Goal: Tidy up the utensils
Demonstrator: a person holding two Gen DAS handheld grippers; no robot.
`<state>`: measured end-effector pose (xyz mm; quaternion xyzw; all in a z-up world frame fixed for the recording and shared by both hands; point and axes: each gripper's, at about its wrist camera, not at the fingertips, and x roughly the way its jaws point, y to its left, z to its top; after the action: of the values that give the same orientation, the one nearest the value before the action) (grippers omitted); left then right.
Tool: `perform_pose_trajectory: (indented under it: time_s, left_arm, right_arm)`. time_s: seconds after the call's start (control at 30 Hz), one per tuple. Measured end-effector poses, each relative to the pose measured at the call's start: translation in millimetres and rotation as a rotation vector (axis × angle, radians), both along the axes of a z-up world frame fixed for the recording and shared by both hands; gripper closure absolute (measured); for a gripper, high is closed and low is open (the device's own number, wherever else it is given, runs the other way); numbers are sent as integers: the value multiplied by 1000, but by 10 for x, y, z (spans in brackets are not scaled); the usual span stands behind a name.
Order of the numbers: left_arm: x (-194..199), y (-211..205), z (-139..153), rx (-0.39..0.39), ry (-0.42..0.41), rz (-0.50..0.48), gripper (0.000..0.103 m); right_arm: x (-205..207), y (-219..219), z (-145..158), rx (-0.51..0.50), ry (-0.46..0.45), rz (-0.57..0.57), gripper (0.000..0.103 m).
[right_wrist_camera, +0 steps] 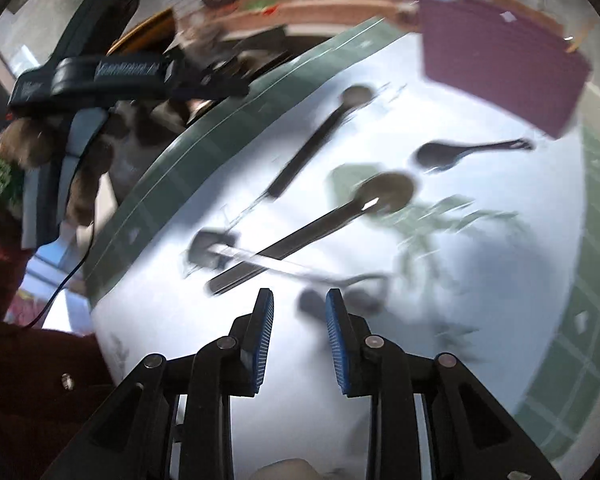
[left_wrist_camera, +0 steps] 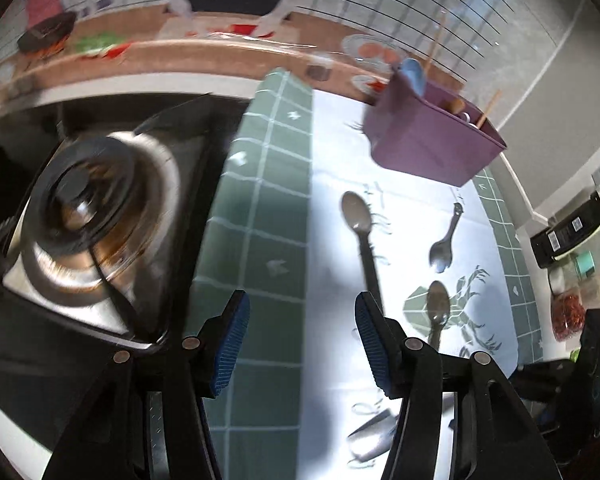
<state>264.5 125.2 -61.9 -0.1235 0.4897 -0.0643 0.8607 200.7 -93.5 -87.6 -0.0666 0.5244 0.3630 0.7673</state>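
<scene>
The left hand-held gripper (left_wrist_camera: pixel 302 344) hangs over the table (left_wrist_camera: pixel 260 208) with its jaws spread wide and nothing between the blue pads (left_wrist_camera: pixel 230 344). At 12 o'clock from it stands the purple utensil holder (left_wrist_camera: pixel 428 140), already carrying a blue utensil (left_wrist_camera: pixel 414 74) and wooden chopsticks (left_wrist_camera: pixel 488 108). A black-handled spoon (left_wrist_camera: pixel 358 220) lies at 1 o'clock from the left hand-held gripper, a small metal spoon (left_wrist_camera: pixel 444 248) lies at 2 o'clock, and a second black-handled spoon (left_wrist_camera: pixel 438 312) lies at 3 o'clock. At 10 o'clock sits a pot with a glass lid (left_wrist_camera: pixel 88 208) on the stove.

The right hand-held gripper (right_wrist_camera: pixel 300 340) is released too, its jaws partly apart and empty above the white and green tablecloth (right_wrist_camera: pixel 500 280). In its view, blurred by motion, a metal spatula (right_wrist_camera: pixel 260 258) lies at 12 o'clock, crossing the handle of the second black-handled spoon (right_wrist_camera: pixel 340 216). The purple utensil holder (right_wrist_camera: pixel 500 68) stands at 1 o'clock, well apart. A person's red sleeve (right_wrist_camera: pixel 28 380) shows at 9 o'clock.
</scene>
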Motion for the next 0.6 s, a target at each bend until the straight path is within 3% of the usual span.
perform_pose_trajectory:
  time_s: [0.17, 0.4, 0.5, 0.6]
  left_arm:
    - [-185, 147, -47, -9, -1, 28, 47]
    - [-318, 148, -117, -5, 15, 24, 47]
    - [-306, 79, -165, 1, 30, 8, 47]
    - [-271, -20, -197, 4, 41, -12, 47]
  right_arm:
    - [37, 95, -102, 75, 90, -113, 77]
    - [428, 206, -147, 101, 58, -364, 77]
    - [531, 349, -127, 65, 14, -388, 78]
    - [544, 455, -111, -11, -59, -343, 79]
